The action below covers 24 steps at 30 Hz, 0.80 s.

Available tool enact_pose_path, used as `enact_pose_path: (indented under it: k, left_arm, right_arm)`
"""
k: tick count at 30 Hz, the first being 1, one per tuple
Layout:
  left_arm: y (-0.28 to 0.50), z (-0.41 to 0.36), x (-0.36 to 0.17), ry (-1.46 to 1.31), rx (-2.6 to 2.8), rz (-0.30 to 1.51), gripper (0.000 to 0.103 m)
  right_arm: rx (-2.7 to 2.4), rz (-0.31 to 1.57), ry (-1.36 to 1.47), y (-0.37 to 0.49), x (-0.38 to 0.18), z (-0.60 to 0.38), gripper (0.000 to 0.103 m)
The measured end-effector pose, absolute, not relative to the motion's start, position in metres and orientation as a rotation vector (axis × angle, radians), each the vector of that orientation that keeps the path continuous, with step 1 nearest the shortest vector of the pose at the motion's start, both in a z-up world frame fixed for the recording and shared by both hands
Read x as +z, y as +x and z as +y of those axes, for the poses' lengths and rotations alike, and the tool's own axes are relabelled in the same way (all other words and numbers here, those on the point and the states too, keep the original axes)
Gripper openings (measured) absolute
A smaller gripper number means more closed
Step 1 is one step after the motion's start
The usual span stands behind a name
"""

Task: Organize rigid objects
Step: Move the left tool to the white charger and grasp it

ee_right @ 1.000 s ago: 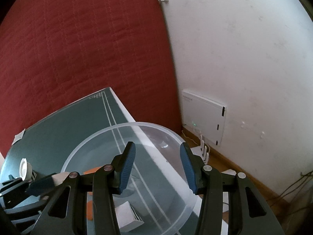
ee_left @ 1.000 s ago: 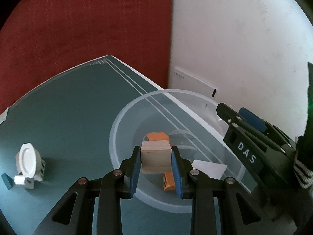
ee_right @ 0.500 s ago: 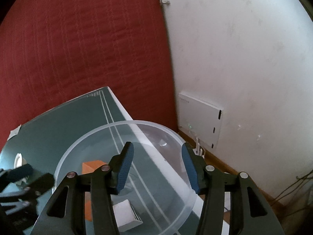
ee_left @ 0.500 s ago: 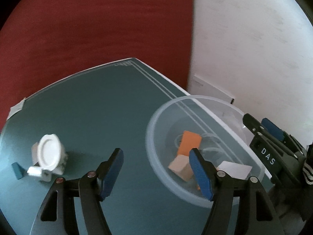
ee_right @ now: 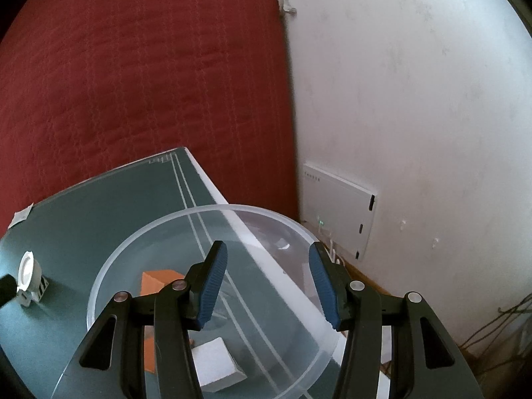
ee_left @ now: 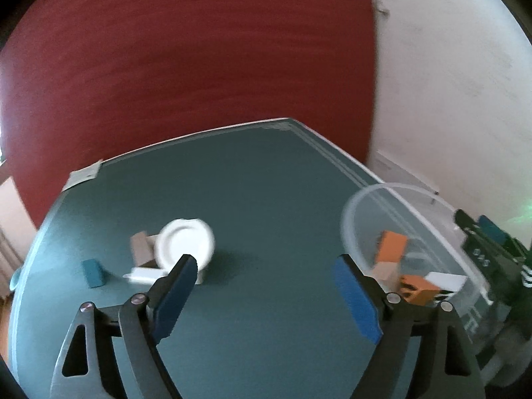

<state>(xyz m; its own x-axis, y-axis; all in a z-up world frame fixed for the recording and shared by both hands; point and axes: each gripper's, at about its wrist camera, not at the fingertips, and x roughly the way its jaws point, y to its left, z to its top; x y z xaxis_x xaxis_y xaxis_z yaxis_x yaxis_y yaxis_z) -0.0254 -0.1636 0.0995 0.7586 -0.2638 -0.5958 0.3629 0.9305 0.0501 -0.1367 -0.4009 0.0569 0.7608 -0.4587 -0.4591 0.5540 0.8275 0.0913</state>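
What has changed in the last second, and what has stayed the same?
The left tongs let go of the wooden block, which now lies in the clear bowl; their jaws have just been opening, empty, and swung left toward the white round piece. The right tongs and bowl stayed put.

**Colours on your table**

You had a dark teal table edged with thin pale lines. Behind it hung a deep red curtain with a faint stitched pattern, beside a white wall. Your clear bowl held orange blocks, a pale wooden cube and a white block. On the table stood a white round piece and a small teal block. Both tools were black with blue pads.
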Motion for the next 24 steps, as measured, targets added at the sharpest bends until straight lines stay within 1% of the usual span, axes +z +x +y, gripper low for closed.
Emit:
enact_pose_path:
  k: [14, 18, 24]
  left_arm:
    - [-0.004, -0.084, 0.093, 0.115, -0.104, 0.590, 0.088]
    - [0.006, -0.072, 0.084, 0.100, -0.074, 0.608, 0.088]
    - [0.020, -0.074, 0.061, 0.106, -0.083, 0.667, 0.088]
  right_arm:
    - [-0.556, 0.420, 0.198, -0.131, 0.058, -0.397, 0.053]
    - [-0.560, 0.407, 0.181, -0.131, 0.057, -0.393, 0.053]
    - [-0.558, 0.412, 0.179, -0.129, 0.057, -0.392, 0.054]
